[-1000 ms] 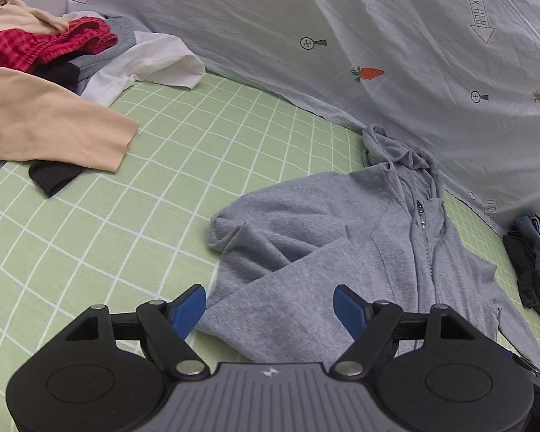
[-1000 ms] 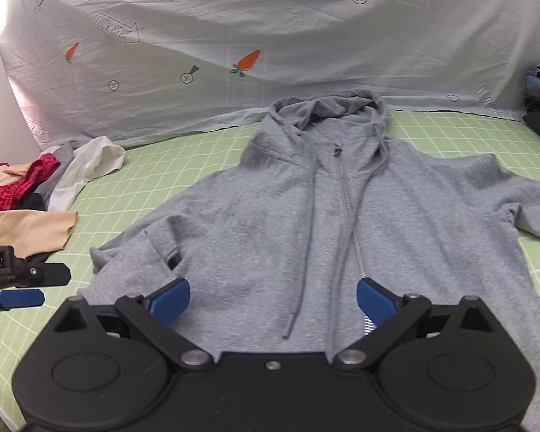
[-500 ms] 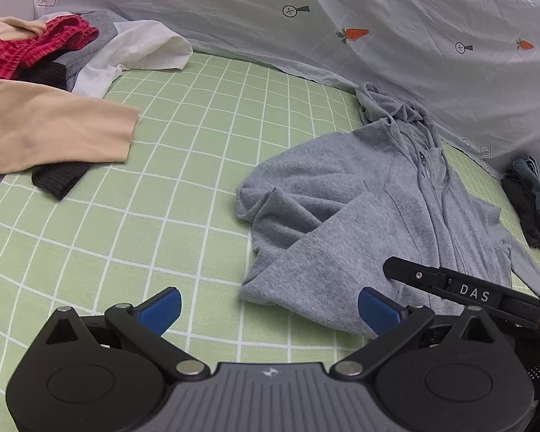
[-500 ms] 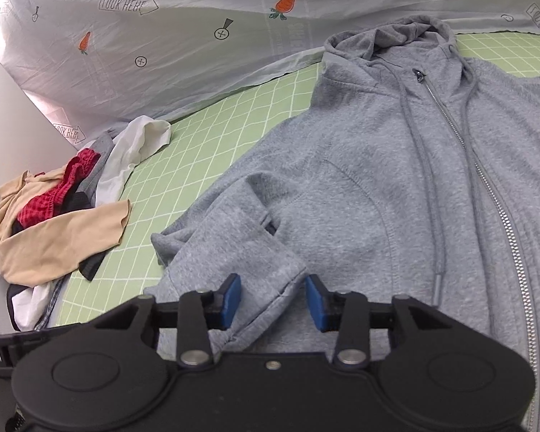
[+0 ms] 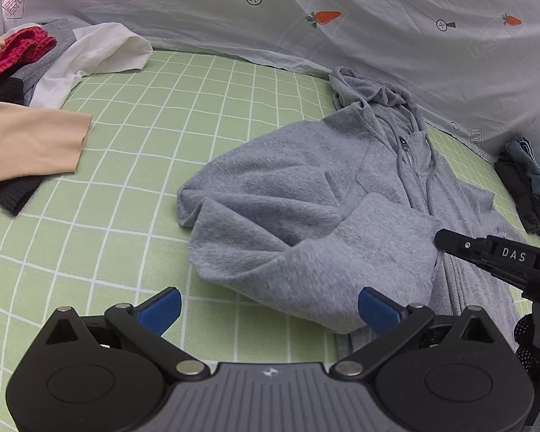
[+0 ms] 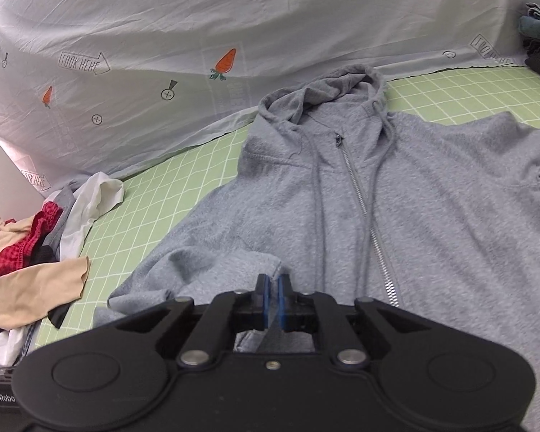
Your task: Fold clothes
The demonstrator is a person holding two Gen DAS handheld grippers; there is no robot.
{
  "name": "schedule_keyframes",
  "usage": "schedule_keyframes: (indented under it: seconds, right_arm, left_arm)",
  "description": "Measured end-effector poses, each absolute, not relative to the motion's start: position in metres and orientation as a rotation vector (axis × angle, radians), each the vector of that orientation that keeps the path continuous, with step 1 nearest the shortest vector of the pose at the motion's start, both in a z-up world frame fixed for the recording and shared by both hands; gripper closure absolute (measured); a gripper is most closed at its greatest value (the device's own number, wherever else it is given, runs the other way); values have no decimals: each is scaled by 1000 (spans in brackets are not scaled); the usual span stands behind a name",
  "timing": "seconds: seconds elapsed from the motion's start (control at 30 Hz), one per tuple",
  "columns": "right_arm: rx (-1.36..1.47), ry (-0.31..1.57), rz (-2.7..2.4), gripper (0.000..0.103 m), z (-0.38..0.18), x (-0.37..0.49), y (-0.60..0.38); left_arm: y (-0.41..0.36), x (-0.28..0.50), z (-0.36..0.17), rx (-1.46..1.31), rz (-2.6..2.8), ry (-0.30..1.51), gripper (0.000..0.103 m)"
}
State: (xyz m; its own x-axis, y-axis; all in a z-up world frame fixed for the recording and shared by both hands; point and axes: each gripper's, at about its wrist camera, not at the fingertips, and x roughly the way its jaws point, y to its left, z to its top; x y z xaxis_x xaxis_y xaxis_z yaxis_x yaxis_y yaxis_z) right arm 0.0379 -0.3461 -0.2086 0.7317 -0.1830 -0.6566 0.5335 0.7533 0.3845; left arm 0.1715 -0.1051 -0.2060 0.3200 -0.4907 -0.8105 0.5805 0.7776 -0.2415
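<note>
here, right gripper [image 6: 274, 297] pinched tight on the folded sleeve cuff of the grey hoodie [image 6: 432, 223].
left gripper [image 5: 268, 306] hangs wide apart and empty just short of the hoodie's near hem; bare green checked sheet [image 5: 133, 165] lies to its left, and the heap of clothes [image 5: 28, 82] sits well apart at the far left edge.

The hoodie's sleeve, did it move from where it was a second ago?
Yes. The sleeve, pinched in the right gripper, now lies folded across the gray hoodie, toward its zipper, away from the beige garment.
</note>
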Motion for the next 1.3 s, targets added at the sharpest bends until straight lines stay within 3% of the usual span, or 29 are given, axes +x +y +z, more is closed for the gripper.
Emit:
schedule_keyframes:
  seconds: [0.6,0.77,0.83,0.9,0.97,1.13,1.3]
  right_arm:
    - [570,337,-790,98,-161,-81,-501]
    - [602,361,-934,96,-183,-107,-545]
    - [652,398,-949,90,-200,-111,-558]
    - [667,436,-955,71,-216,-112,-565]
    - [681,469,-967,58,-229,-110,-573]
    - [723,567,-973,48,-247,-102,-591]
    - [644,606,-914,25,-257,-91,-582]
  left_arm:
    - [-179,140,-212,184,-620,994,0]
    - [-191,154,-223,221,-577,1008,0]
    - [-198,162,-230,240,-575,1018,0]
    - [-206,169,-237,263,-571,1028,0]
    - [-212,175,-244,278,-569,1048,0]
    - [-222,178,-253,343,-559,1062,0]
    - [-227,178,-255,358,-555,1054,0]
